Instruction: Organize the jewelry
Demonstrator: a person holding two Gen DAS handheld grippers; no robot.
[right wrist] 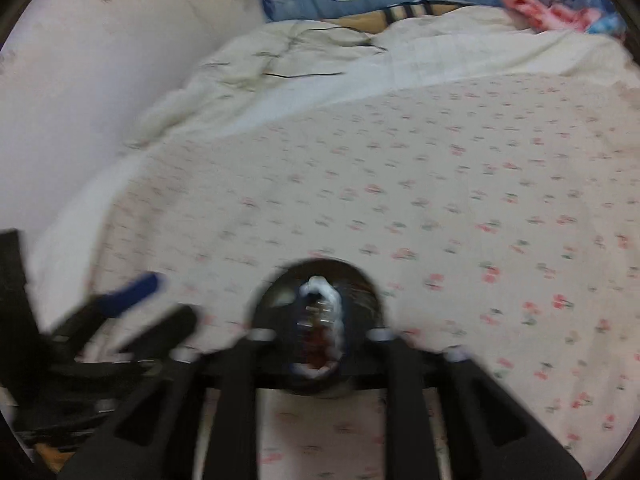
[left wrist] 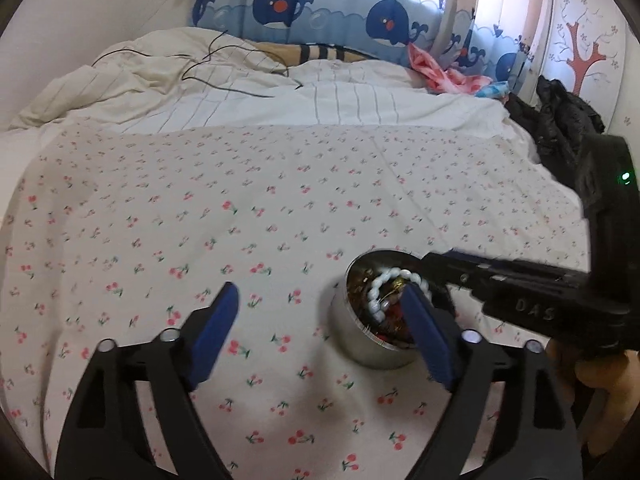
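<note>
A round metal tin (left wrist: 362,344) stands on the cherry-print bedsheet (left wrist: 240,208), full of mixed jewelry. A white bead bracelet (left wrist: 378,292) lies on top of it. My left gripper (left wrist: 324,320) is open and empty, its right blue pad in front of the tin's near side. My right gripper (left wrist: 430,276) reaches in from the right over the tin's rim, at the bracelet. In the blurred right wrist view the right gripper (right wrist: 320,320) is narrowed around the white bracelet (right wrist: 334,300) over the tin (right wrist: 360,276); the grip itself is not clear.
A rumpled white striped duvet (left wrist: 280,96) with a black cable (left wrist: 216,64) lies at the far end of the bed. Whale-print curtains (left wrist: 320,12) hang behind. Black clothing (left wrist: 560,120) is piled at the right. A wall (right wrist: 80,80) is on the left.
</note>
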